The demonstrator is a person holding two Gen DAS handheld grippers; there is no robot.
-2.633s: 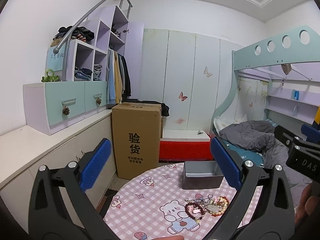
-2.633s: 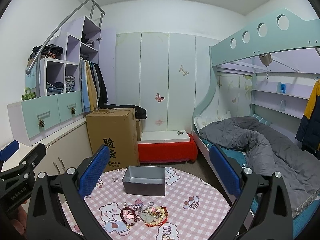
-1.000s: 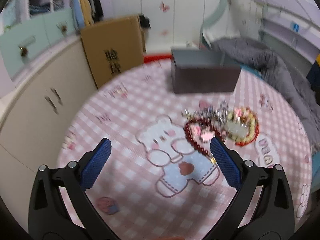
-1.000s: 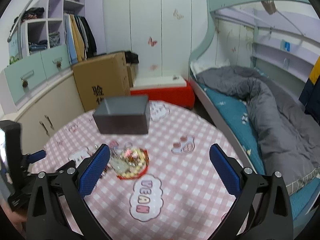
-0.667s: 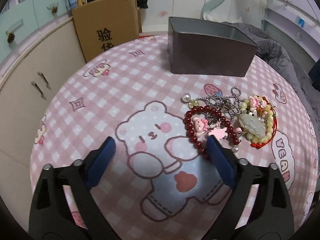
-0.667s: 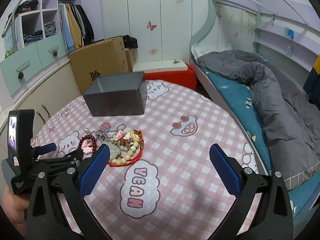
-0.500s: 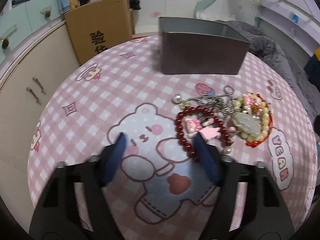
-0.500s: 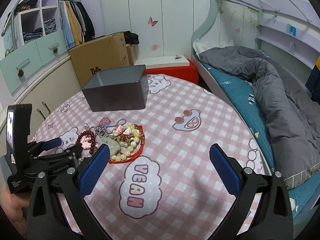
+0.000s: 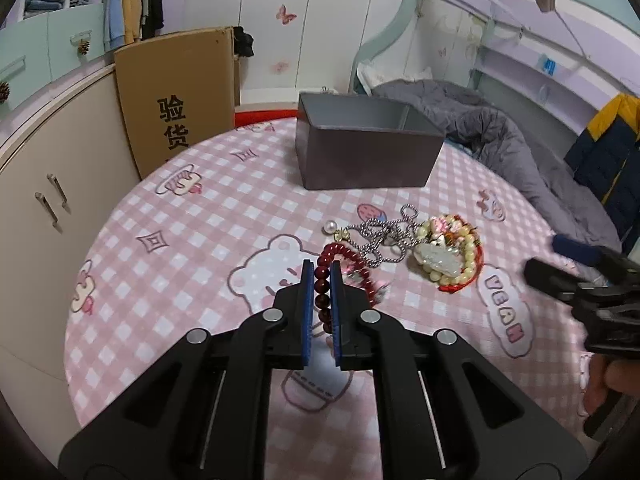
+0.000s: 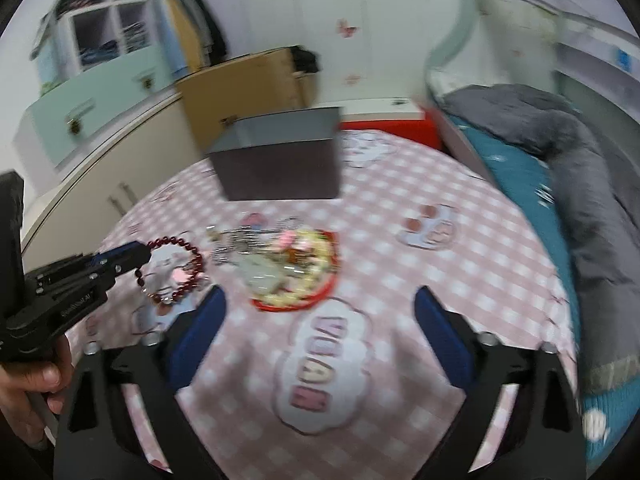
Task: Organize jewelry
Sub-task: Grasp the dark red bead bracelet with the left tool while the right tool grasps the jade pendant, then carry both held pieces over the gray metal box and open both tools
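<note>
My left gripper [image 9: 321, 280] is shut on the dark red bead bracelet [image 9: 340, 258], which hangs a little above the pink checked tablecloth [image 9: 208, 216]; the right wrist view shows that gripper [image 10: 140, 254] with the bracelet [image 10: 188, 276] too. A silver chain [image 9: 384, 236] and a yellow bead bracelet with a pale jade pendant [image 9: 444, 256] lie to its right. The open grey box [image 9: 364, 152] stands behind them. My right gripper [image 10: 320, 320] is open and empty, above the table near the yellow bracelet [image 10: 296, 276].
A cardboard box [image 9: 180, 96] and cream cabinets [image 9: 52, 168] stand left of the round table. A bed with a grey duvet [image 9: 500, 136] is to the right. The table's edge [image 9: 80, 360] is near on the left.
My left gripper came down to the table and closed on the red bead bracelet. My right gripper moved lower and closer to the jewelry pile, still open.
</note>
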